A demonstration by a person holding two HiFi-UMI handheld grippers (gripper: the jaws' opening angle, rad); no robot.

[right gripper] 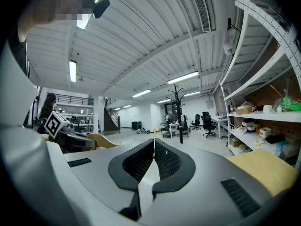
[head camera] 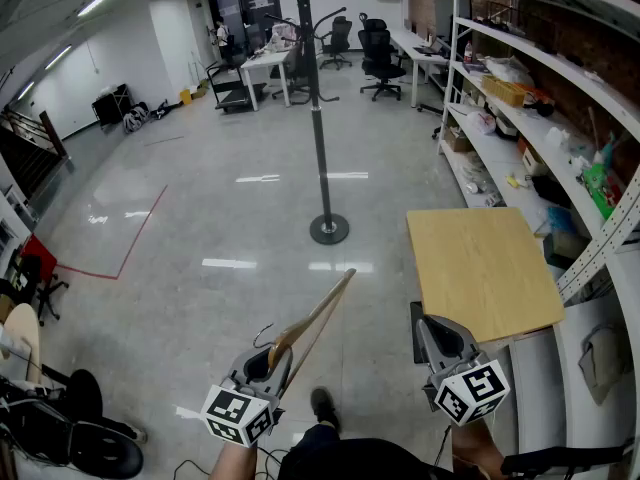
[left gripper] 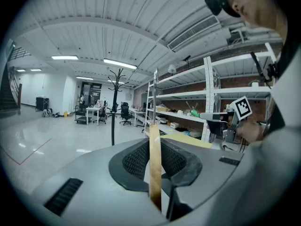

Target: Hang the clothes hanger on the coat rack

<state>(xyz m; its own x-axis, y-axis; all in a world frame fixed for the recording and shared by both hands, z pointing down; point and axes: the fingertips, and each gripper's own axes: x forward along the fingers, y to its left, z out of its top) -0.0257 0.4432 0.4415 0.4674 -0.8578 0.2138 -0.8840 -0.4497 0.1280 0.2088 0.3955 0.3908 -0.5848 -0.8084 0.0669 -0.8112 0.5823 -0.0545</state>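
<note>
Nearest, at the bottom of the head view, the left tool is clamped on one end of a wooden clothes hanger, whose pale arm slants up and to the right, out over the glossy grey floor. In the left gripper view the hanger stands as a narrow wooden strip pinched between the two dark ribbed pads of that tool, rising well past their tips. The right tool is held just to the right, apart from the hanger, and its own view shows it with the pads pressed together at the tips and nothing between them. A dark shoe shows on the floor between the two tools. Just beyond the right tool is a light wooden counter, its top bare, set against tall white shelving that runs along the right wall and carries boxes and loose items. Farther out, roughly straight ahead of the hanger's free end, the black coat rack stands upright on a round base, well apart from the hanger, with its curved hooks at the top. A red line is marked on the floor to the left. At the far end are black office chairs and white desks.
</note>
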